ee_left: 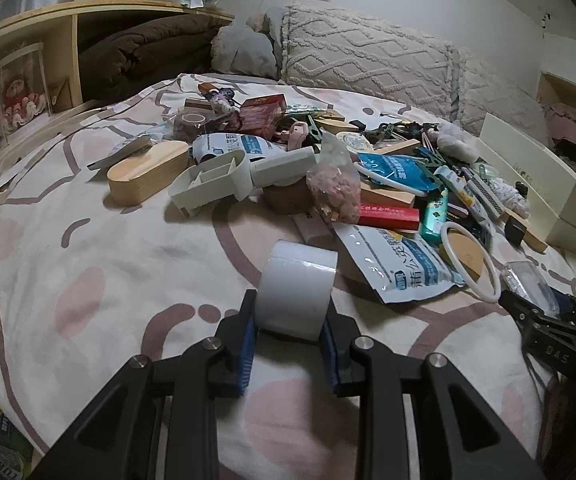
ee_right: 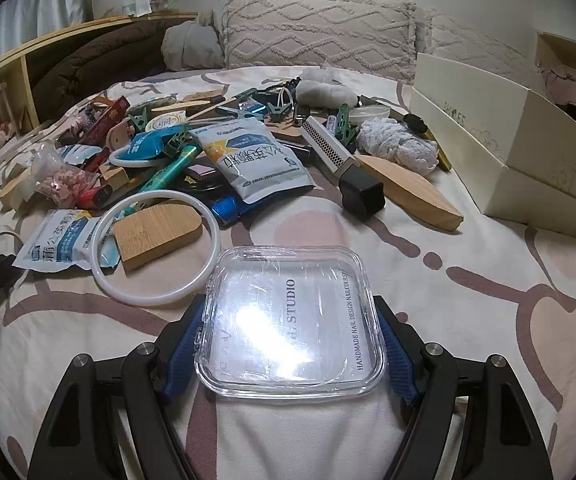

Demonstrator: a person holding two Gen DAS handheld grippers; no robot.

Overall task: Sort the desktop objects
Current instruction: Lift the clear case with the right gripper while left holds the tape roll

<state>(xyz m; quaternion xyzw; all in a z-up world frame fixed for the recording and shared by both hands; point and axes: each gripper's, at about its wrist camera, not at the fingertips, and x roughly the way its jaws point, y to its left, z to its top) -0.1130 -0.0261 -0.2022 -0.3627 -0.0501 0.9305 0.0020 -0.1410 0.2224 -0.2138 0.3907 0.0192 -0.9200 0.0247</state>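
Note:
A white tape roll (ee_left: 296,284) stands on edge just above the patterned bedspread (ee_left: 87,240), and my left gripper (ee_left: 290,314) is shut on it, its blue pads pressing on both sides. My right gripper (ee_right: 290,310) is shut on a clear plastic box (ee_right: 292,312) with a "STUDIO" label card inside, held flat over the bedspread (ee_right: 468,300). The left wrist view also shows the right gripper (ee_left: 544,320) and the clear box (ee_left: 528,284) at its right edge. The pile of mixed objects (ee_left: 328,168) lies beyond both grippers.
The pile holds foil pouches (ee_right: 259,160), a white ring (ee_right: 155,252), wooden pieces (ee_right: 408,192), a bag of pink bits (ee_left: 334,188), a wooden oval box (ee_left: 147,176) and a white organiser (ee_left: 211,182). A cream shoe box (ee_right: 508,152) stands right. Pillows (ee_right: 320,36) line the back.

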